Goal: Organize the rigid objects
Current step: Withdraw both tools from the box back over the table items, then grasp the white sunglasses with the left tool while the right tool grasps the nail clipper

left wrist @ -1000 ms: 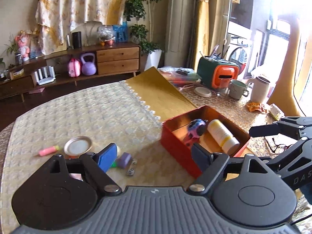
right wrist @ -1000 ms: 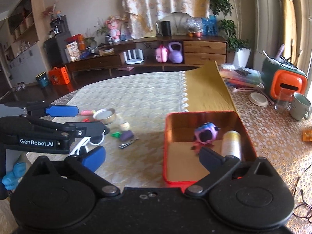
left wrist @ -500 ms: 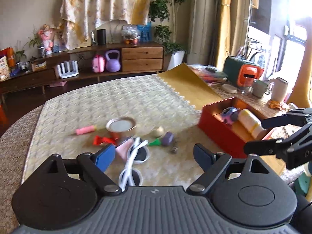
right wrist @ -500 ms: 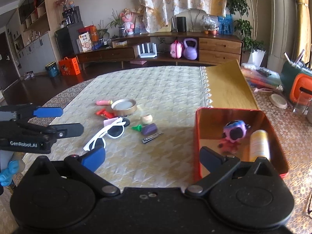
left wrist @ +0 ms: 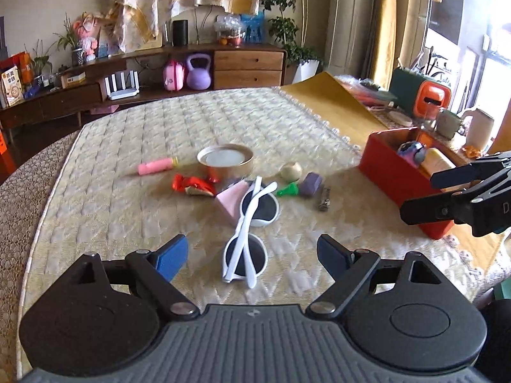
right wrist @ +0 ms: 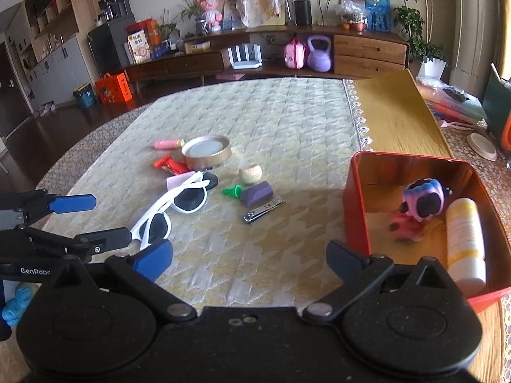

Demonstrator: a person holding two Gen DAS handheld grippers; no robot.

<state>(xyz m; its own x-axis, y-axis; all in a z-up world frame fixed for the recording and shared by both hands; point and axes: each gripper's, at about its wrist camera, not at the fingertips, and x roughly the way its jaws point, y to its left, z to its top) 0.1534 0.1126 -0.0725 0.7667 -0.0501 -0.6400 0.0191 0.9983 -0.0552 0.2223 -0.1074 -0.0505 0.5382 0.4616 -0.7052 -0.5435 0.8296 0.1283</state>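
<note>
White plastic sunglasses on quilted cloth, glossy red tin, both grippers wide, empty.

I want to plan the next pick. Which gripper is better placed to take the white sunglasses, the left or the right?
Left, probably. The left gripper is open and the white sunglasses lie straight ahead between its fingers. The right gripper, also open, faces bare cloth beside the red box, with the sunglasses off to its left.

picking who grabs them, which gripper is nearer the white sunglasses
Left. The left gripper hangs open right over the white sunglasses; the right gripper is open too, off toward the red box.
</note>
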